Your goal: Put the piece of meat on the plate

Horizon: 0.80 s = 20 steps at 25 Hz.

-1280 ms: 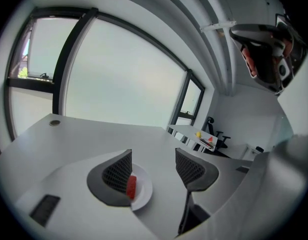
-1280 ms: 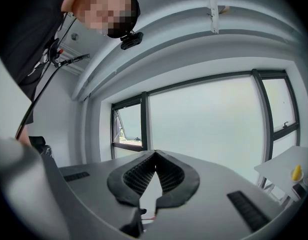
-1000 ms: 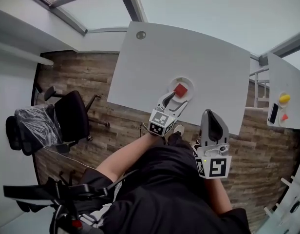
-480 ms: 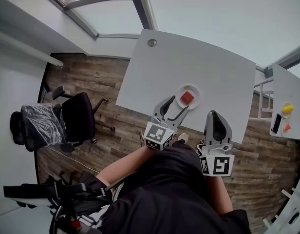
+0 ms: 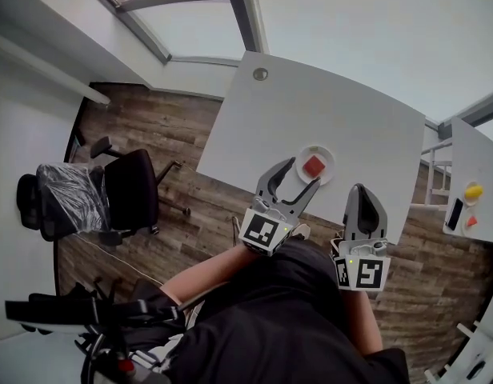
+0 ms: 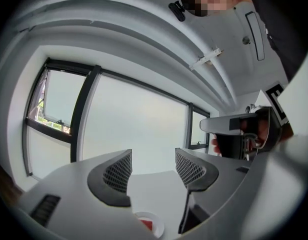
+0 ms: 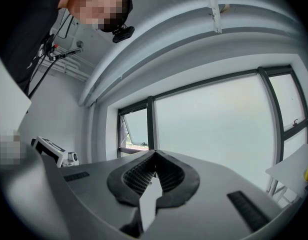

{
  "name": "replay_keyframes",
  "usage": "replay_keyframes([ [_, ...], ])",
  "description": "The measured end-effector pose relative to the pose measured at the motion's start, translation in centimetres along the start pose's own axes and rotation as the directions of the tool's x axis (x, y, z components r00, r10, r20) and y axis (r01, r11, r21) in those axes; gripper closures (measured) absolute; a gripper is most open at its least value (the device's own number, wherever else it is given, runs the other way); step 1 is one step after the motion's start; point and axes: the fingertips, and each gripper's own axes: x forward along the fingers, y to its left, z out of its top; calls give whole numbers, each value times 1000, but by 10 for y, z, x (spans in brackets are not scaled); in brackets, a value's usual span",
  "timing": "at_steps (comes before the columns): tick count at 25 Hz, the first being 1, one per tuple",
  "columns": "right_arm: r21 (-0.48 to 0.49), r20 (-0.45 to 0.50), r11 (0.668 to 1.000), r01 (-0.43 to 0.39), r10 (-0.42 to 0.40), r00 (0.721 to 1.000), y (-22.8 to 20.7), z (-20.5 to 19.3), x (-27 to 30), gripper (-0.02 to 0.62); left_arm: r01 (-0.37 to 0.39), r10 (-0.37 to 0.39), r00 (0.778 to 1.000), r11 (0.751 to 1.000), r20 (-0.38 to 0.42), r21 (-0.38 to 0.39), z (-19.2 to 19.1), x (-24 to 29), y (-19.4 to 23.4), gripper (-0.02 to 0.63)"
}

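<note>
Left gripper (image 5: 294, 177) withdrawn from plate (image 5: 314, 149), fingers wide, empty; meat (image 5: 314, 166) on plate; right gripper (image 5: 364, 192) fingers closed.

A white desk (image 5: 350, 118) stands on a brown wood-plank floor (image 5: 150, 134). A black office chair (image 5: 130, 198) sits well apart on its left, and a 2nd white desk (image 5: 482, 154) stands near its right. Tall dark-framed windows (image 6: 129, 129) let in pale daylight.

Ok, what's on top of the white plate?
One red piece of meat, near the middle of the plate. Nothing covers it; the left gripper is open and empty. Only the plate surface beneath the meat is hidden.
</note>
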Motion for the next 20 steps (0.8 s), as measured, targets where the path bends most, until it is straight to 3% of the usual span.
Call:
replay_keyframes([
  [4, 14, -9, 1000, -20, 21, 1000, 7, -2, 0, 591, 9, -8, 999, 1000, 31, -17, 22, -6, -4, 330],
  [11, 9, -8, 999, -53, 53, 999, 20, 0, 5, 591, 5, -2, 997, 999, 72, -41, 28, -13, 3, 342],
  [15, 1, -12, 999, -55, 55, 998, 27, 1, 3, 591, -33, 34, 996, 999, 86, -19, 32, -23, 8, 590],
  [20, -8, -19, 998, -55, 55, 998, 36, -3, 3, 591, -67, 68, 996, 998, 56, -22, 26, -32, 17, 601],
])
